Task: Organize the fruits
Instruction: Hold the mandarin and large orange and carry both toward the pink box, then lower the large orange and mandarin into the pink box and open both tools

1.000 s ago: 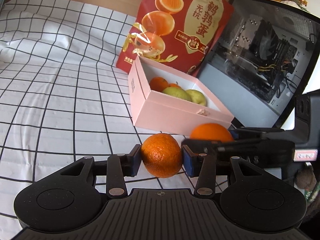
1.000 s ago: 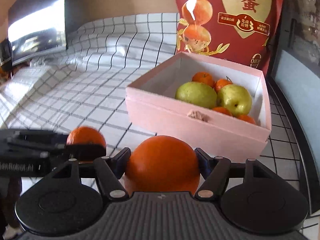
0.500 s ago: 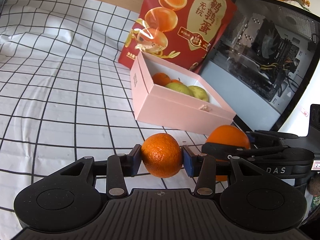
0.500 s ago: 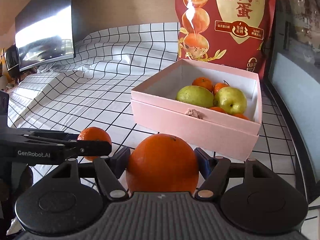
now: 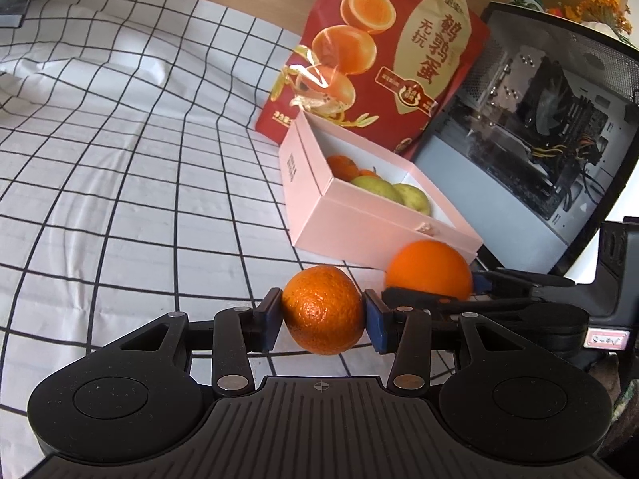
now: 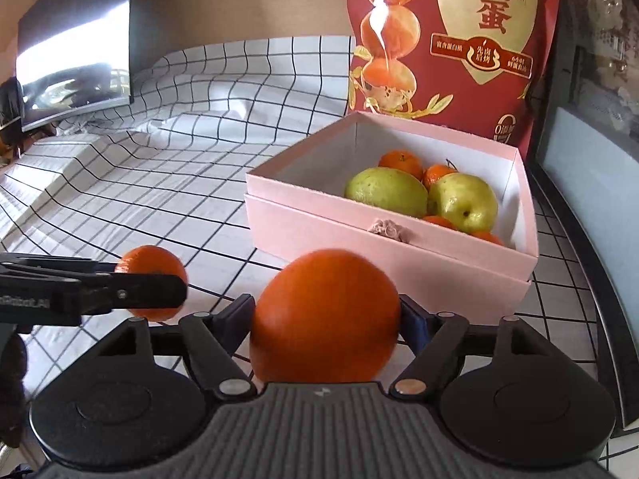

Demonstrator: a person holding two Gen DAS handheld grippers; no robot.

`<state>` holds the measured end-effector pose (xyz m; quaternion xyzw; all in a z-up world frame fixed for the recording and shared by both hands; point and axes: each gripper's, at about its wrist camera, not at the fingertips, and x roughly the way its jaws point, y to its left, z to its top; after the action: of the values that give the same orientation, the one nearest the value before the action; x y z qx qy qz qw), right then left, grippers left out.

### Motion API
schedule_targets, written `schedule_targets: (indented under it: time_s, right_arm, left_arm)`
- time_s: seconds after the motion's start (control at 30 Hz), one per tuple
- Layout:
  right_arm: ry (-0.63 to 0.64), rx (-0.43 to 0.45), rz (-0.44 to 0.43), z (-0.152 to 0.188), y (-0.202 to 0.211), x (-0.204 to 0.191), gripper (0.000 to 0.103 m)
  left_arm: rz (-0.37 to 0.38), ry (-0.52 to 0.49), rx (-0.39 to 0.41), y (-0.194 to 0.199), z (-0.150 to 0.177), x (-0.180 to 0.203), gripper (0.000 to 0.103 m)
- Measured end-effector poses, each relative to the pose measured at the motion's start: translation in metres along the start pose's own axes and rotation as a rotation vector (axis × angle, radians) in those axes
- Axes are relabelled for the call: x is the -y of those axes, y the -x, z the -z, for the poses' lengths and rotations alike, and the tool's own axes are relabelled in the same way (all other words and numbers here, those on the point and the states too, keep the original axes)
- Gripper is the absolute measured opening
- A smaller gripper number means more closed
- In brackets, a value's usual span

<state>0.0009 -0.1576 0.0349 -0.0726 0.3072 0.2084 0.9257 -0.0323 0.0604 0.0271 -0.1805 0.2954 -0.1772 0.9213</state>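
Note:
My left gripper (image 5: pixel 323 315) is shut on a small mandarin (image 5: pixel 322 309) and holds it above the checked cloth. My right gripper (image 6: pixel 325 319) is shut on a large orange (image 6: pixel 325 315). The orange also shows in the left wrist view (image 5: pixel 429 269), and the mandarin in the right wrist view (image 6: pixel 153 265), to the left of the orange. An open pink box (image 6: pixel 399 255) stands ahead of both grippers; it holds two green pears (image 6: pixel 385 191) and several small mandarins (image 6: pixel 401 161). The box also shows in the left wrist view (image 5: pixel 359 225).
A tall red snack bag (image 5: pixel 383 60) stands right behind the box. A glass-sided computer case (image 5: pixel 539 151) stands to the right of the box. A dark monitor (image 6: pixel 76 48) stands at the far left. A black-and-white checked cloth (image 5: pixel 120 159) covers the surface.
Both grippers have lifted with their fruit still held. The right gripper's orange now sits higher and closer to the box front, with more of the box's inside showing.

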Motion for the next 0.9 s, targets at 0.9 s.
schedule_targets:
  time_s: [0.9]
  right_arm:
    - [-0.075, 0.095, -0.063, -0.046, 0.058, 0.013, 0.074]
  left_arm:
    - [0.037, -0.080, 0.095, 0.007, -0.063, 0.039, 0.048]
